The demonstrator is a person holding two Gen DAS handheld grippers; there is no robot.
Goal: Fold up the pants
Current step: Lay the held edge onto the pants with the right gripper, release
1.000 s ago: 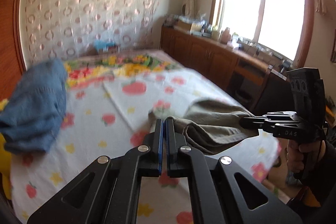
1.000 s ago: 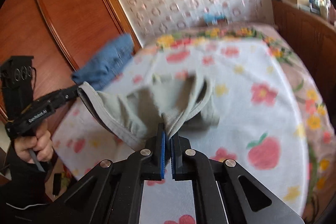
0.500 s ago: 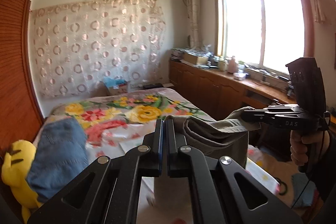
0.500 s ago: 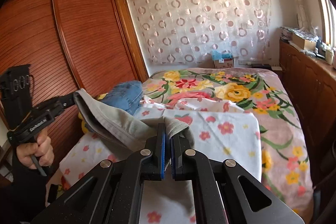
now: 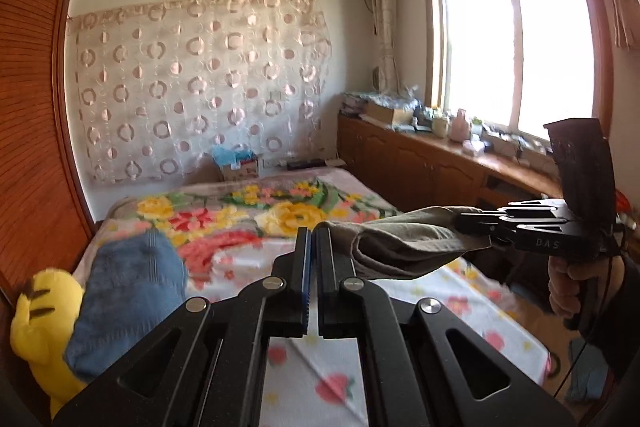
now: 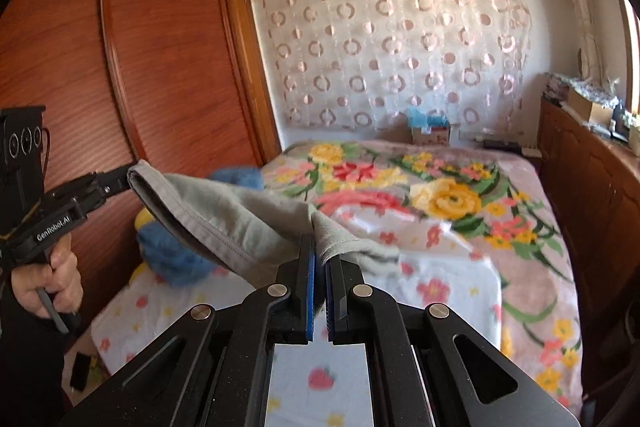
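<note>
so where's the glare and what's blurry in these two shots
Left wrist view: the window is blown out white, the blue garment and yellow plush toy are smeared, and the walls bow from fisheye. Right wrist view: no harsh glare; the blue garment and the near sheet are soft, while the tongs stay sharp.

Daylight is pouring through the window onto wooden cabinets; a wardrobe is flanking the bed, a curtain hanging behind.

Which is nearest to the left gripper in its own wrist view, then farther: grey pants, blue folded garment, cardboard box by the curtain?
1. Grey pants, clamped in the left gripper.
2. Blue folded garment, left on the bed.
3. Cardboard box, beyond the bed's far end.
</note>
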